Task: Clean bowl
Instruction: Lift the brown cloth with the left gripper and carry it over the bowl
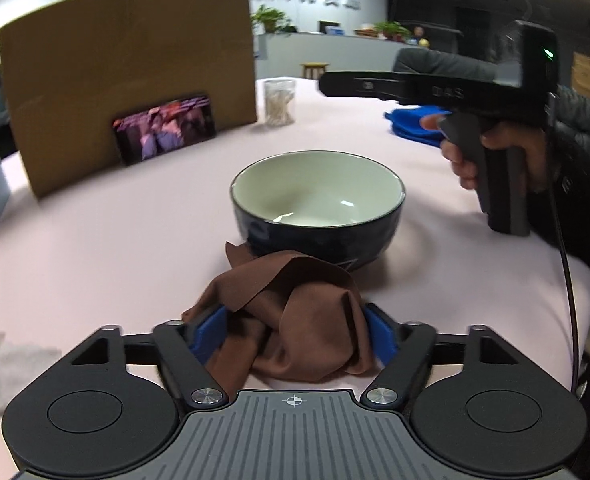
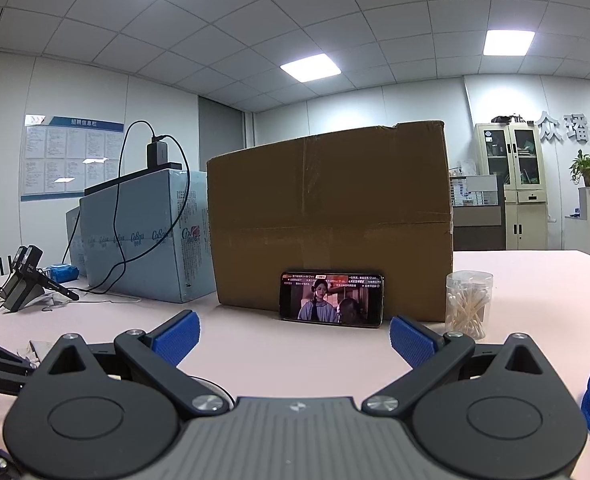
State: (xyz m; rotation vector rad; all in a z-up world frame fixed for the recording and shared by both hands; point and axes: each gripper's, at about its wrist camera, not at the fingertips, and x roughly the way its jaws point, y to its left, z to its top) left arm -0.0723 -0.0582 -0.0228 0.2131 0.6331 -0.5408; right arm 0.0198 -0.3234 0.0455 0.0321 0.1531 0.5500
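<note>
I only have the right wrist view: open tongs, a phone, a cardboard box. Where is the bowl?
Observer: The bowl stands upright on the pink table, with nothing visible inside it.
Operator: Is anything holding a cloth?
Observer: Yes, the left tongs are closed on a crumpled brown cloth.
Operator: Does the cloth touch the bowl?
Observer: Its far edge appears to lie against the bowl's dark outer wall; none of it is inside.
</note>
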